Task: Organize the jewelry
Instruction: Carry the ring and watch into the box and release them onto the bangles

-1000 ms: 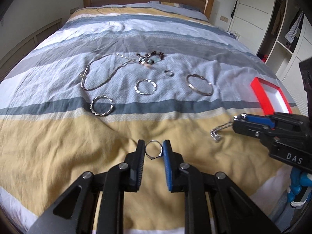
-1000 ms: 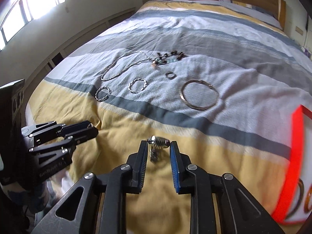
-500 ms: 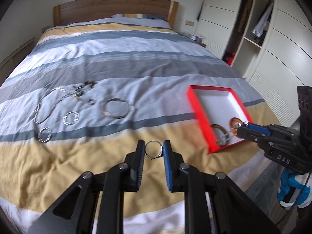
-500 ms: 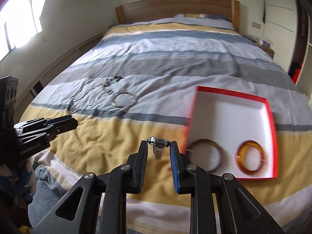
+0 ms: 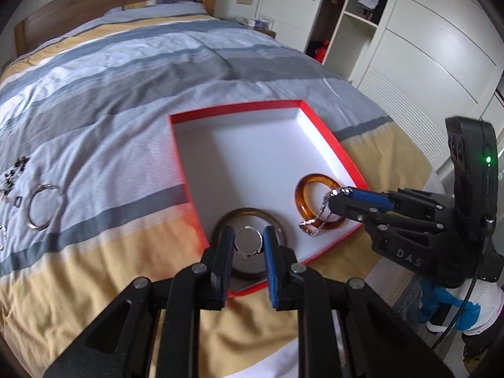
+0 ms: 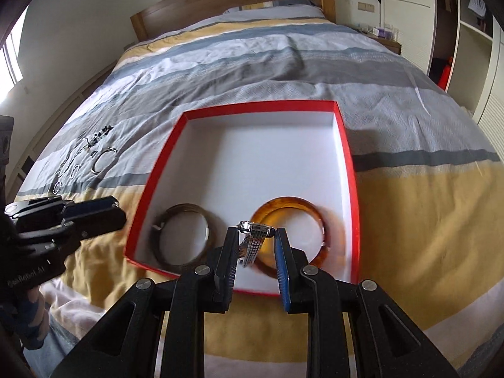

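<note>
A red box with a white inside (image 5: 239, 157) (image 6: 345, 145) lies on the striped bedspread. In it are a dark bangle (image 5: 277, 219) (image 6: 176, 217) and an amber bangle (image 5: 302, 186) (image 6: 327, 217). My left gripper (image 5: 249, 245) is shut on a silver ring (image 5: 249, 243) above the dark bangle at the box's near corner. My right gripper (image 6: 255, 245) is shut on a silver chain bracelet (image 6: 253, 239), which hangs over the amber bangle; it also shows in the left wrist view (image 5: 316, 223).
Several more pieces lie on the bedspread left of the box: a large silver bangle (image 5: 42, 206) (image 6: 102, 159), a small ring (image 5: 18, 201), dark beads (image 5: 14, 170) and a chain (image 6: 71, 157). A wardrobe (image 5: 409, 31) stands to the right. The headboard (image 6: 233, 3) is far back.
Both grippers have swung right from the loose jewellery to the red box. They now hold the ring and the bracelet above its near end.
</note>
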`<action>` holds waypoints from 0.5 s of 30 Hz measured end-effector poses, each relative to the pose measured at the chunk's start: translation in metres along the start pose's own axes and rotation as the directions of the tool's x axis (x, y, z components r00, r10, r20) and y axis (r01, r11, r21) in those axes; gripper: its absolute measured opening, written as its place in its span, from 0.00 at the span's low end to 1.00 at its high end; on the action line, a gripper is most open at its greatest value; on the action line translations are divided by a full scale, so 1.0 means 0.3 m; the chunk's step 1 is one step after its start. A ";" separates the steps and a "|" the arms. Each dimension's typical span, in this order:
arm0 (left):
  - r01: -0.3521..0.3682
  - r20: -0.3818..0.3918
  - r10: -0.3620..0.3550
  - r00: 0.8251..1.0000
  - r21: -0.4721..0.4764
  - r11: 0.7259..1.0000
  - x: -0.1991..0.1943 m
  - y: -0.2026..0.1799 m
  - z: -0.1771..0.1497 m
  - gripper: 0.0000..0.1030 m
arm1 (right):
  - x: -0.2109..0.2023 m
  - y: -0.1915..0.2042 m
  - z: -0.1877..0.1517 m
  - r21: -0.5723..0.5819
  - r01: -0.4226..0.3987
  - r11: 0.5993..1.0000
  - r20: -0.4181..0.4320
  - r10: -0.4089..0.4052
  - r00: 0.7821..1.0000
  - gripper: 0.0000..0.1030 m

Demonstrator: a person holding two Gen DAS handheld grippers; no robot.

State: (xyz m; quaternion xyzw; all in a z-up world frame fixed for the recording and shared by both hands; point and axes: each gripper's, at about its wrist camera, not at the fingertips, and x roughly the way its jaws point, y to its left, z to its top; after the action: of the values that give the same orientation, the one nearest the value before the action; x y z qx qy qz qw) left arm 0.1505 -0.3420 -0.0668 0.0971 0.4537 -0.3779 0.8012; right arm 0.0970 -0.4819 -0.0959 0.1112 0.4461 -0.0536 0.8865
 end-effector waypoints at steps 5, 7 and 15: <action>-0.004 -0.054 0.006 0.999 0.026 1.000 0.102 -0.033 -0.002 0.17 | 0.051 -0.039 -0.005 -0.018 -0.007 1.000 -0.018 0.007 1.000 0.16; -0.011 -0.077 0.013 0.997 0.027 1.000 0.138 -0.033 -0.008 0.17 | 0.068 -0.055 -0.009 -0.016 -0.012 1.000 -0.027 0.012 1.000 0.16; -0.037 -0.131 0.040 0.991 0.028 0.999 0.223 -0.020 -0.029 0.17 | 0.110 -0.089 -0.024 -0.014 -0.017 1.000 -0.043 0.016 0.999 0.16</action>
State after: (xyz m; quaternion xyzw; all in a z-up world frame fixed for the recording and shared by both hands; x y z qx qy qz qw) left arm 0.1610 -0.3764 -0.1242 0.1408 0.4988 -0.3611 0.7753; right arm 0.1059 -0.5057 -0.1306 0.1096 0.4645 -0.0406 0.8778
